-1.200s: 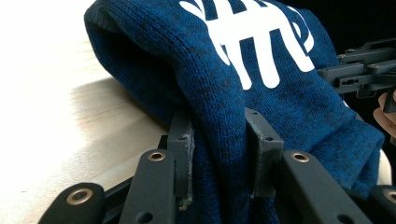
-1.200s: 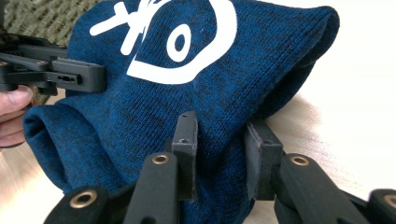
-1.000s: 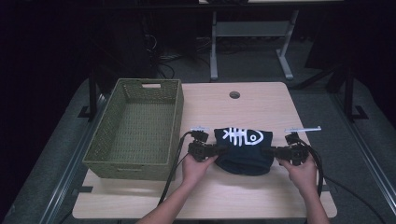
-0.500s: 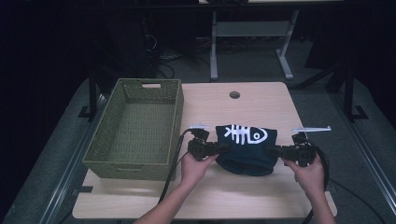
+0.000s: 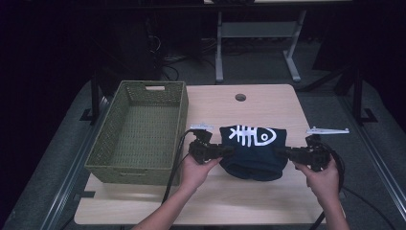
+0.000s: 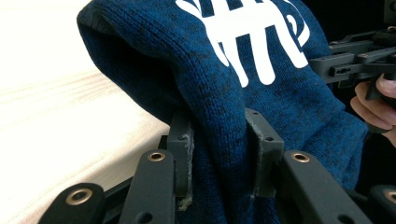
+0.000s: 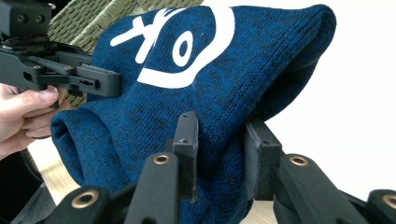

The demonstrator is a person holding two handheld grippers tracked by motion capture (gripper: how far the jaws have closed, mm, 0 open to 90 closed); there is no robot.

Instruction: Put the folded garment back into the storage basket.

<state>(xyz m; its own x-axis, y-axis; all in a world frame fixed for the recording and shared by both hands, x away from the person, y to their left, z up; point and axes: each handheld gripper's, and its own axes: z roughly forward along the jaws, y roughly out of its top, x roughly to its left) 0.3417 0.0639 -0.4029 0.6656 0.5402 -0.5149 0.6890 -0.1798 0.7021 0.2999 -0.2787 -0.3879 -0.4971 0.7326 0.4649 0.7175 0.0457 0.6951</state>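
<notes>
From above, the left gripper [image 5: 225,151] and right gripper [image 5: 286,153] are holding a blue knit garment [image 5: 253,151] over the counter [image 5: 210,201], beside the basket [image 5: 139,129].

In both gripper views, fingers are pinching fabric; probably folding, so matching heights is helping.

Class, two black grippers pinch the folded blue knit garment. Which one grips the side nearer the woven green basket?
The left gripper: it holds the blue knit garment's edge beside the woven green basket; the right gripper holds the far edge.
</notes>
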